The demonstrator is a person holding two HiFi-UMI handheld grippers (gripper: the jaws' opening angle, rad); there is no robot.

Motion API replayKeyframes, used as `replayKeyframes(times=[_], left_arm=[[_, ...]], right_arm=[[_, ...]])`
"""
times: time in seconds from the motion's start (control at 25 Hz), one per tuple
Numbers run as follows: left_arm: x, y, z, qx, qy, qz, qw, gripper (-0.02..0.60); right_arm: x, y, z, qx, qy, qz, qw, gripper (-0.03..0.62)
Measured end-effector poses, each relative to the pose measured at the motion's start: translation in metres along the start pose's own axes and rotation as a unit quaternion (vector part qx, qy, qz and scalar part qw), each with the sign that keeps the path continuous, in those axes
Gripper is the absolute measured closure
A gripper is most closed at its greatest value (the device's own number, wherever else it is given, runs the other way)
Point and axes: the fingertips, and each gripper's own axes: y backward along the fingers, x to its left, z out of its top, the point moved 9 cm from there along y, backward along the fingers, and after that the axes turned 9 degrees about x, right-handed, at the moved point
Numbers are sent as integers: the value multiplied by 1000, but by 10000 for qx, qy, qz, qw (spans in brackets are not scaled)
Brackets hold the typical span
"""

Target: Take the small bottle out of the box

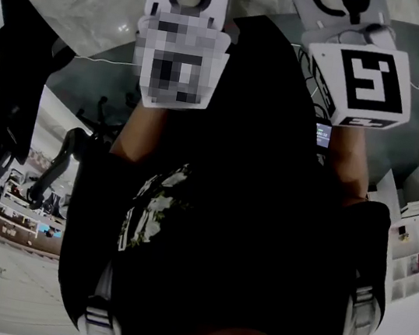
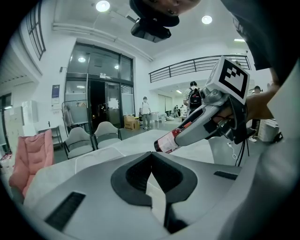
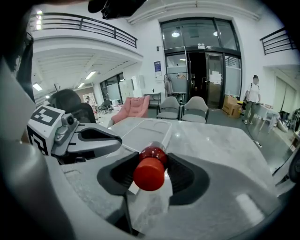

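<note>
Right gripper [image 3: 151,158] clenched on small bottle [image 3: 153,153], left gripper [image 2: 151,157] jaws closed, empty, head view mostly blocked by black shirt [image 1: 250,209], bottle body hidden behind red cap [image 3: 149,174], long axis along jaws, cap toward camera, above table [image 3: 215,136], outside box [image 3: 147,127].

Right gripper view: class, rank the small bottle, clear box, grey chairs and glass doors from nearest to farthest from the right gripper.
1. small bottle, in its jaws.
2. clear box, on the table ahead.
3. grey chairs, beyond the table.
4. glass doors, far back.
</note>
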Motion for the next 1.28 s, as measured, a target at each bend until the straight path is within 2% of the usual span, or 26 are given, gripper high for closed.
replayKeyframes(times=[0.44, 1.28], left_arm=[[-17, -24, 17, -24, -242, -387, 9990, 568], [-14, -8, 11, -48, -201, -212, 9996, 568]], right_arm=[[-28, 18, -12, -88, -290, -421, 9987, 405], [-7, 20, -8, -140, 96, -251, 9995, 405]])
